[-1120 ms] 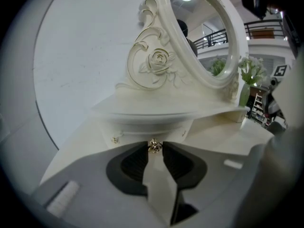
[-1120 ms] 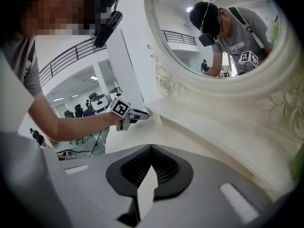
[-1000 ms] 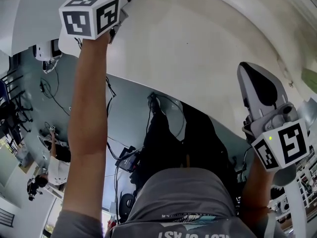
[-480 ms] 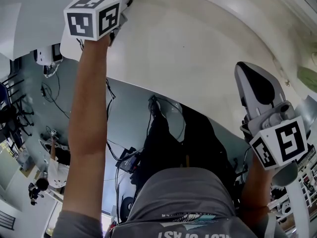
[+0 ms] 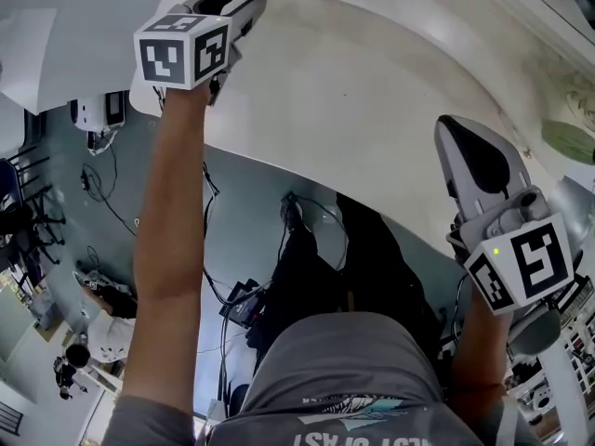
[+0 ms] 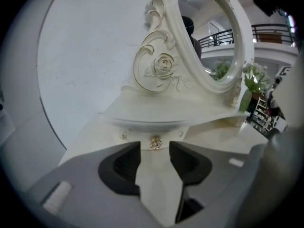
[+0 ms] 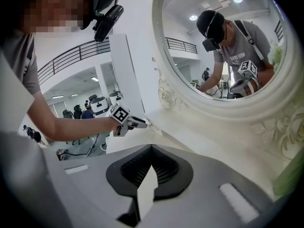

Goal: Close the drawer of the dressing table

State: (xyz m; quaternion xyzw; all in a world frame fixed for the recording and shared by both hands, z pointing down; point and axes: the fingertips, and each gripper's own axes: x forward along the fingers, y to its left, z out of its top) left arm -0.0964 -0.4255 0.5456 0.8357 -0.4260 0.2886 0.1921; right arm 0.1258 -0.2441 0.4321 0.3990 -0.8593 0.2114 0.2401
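— What differs from a second ago?
— The left tool (image 6: 155, 149) has wider jaws, and they are opening now. The knob (image 6: 155, 143) of the drawer (image 6: 138, 136) sits just beyond them, unpinched.
— And the right tool (image 7: 151, 148)?
— Pressed together, empty, right of that knob.

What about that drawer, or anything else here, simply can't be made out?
- Left gripper view: the left tongs have their jaws opening, with the gold knob in the gap at their tips, untouched. The picture is too blurred to tell whether the drawer is fully shut.
- Head view: the drawer is cut off at the top edge, beyond the left tongs.
- Right gripper view: the drawer is too small to see, behind the left tongs.
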